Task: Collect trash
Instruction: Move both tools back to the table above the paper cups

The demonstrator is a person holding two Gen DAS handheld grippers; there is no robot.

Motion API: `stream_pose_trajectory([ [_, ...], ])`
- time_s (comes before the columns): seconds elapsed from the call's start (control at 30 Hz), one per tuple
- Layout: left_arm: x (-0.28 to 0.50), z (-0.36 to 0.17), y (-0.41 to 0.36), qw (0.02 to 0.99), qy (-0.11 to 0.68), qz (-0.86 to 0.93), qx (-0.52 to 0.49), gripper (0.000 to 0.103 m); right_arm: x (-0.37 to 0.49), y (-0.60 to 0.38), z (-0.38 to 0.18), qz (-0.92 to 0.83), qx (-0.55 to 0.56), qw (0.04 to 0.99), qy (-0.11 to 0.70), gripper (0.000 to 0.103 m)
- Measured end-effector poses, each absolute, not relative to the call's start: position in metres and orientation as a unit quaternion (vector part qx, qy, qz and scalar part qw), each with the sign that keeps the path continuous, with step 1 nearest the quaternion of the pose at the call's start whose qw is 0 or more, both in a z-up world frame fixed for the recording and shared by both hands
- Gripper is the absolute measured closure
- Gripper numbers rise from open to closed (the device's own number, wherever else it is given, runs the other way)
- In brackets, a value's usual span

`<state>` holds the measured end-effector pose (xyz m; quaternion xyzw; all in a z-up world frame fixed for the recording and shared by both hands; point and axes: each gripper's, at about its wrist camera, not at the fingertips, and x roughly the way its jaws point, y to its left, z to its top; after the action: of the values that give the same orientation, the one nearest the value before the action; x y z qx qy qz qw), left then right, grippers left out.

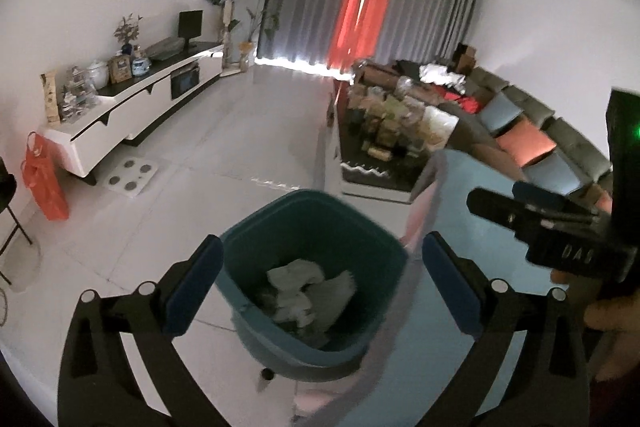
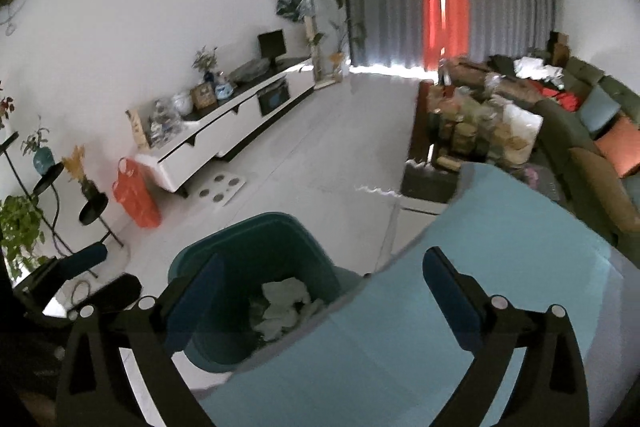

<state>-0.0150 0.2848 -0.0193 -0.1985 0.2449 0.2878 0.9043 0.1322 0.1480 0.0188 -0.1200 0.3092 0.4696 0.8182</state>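
Your left hand-held gripper (image 1: 320, 283) hangs with fingers apart, right over the bin (image 1: 316, 267) holding crumpled paper (image 1: 308, 297); your right hand-held gripper (image 2: 320, 291), also apart, has the bin at 10 o'clock.

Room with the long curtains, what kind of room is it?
Most likely a living room in a home. A sofa with cushions runs along one wall, a low white TV cabinet with a small screen stands opposite, and a cluttered coffee table sits between them.
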Motion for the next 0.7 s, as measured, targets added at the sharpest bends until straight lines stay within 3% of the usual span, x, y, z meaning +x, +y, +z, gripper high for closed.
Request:
stream_pose_trajectory([
  [0.37,-0.001,0.024,0.194,0.953,0.186,0.193,-0.141,0.006,0.121,0.039,0.039,0.414,-0.069,0.872,0.251,0.007],
  [0.7,0.03,0.037,0.112,0.972,0.185,0.118,-0.08,0.006,0.098,-0.046,0.037,0.331,-0.036,0.921,0.201,0.007],
])
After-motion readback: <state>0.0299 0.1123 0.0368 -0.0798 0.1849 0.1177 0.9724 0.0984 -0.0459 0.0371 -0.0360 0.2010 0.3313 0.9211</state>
